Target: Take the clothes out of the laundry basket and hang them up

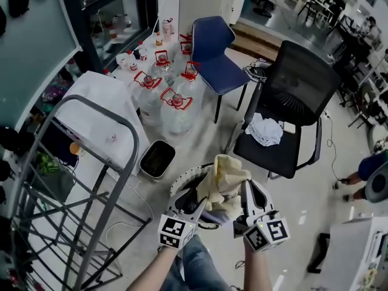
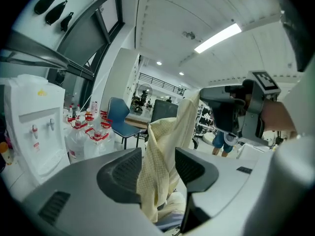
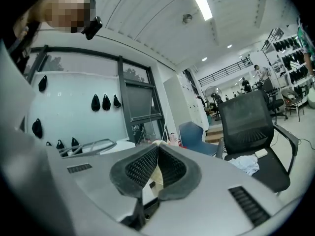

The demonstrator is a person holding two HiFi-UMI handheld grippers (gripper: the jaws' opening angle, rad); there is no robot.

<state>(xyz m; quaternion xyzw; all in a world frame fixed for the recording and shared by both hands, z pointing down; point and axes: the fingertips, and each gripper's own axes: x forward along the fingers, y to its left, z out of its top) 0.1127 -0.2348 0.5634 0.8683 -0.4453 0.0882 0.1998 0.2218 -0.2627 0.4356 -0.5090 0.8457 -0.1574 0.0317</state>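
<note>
Floor [image 1: 203,135] lies bare just beyond the laundry basket [image 1: 180,182], a narrow open strip running up to the water bottles [image 1: 173,111] and the blue chair [image 1: 212,41]. On the left the grey drying rack [image 1: 85,105] stands well apart from both grippers, its curved top bar the nearest edge. A black tray [image 1: 156,158] sits on the floor between rack and basket. To the right the black office chair [image 1: 303,90] stands near the basket, with a white cloth [image 1: 265,129] on its seat.

A pale yellow garment [image 1: 227,177] is raised above the basket, between the two grippers. The left gripper [image 2: 158,168] has its jaws partly apart around a thick fold of the garment [image 2: 162,166], which fills the gap and touches both pads. The right gripper [image 3: 157,166] has its jaws all but together, pinching a thin edge of the garment [image 3: 154,177]. Seen from the left gripper, it holds the cloth's upper end.
</note>
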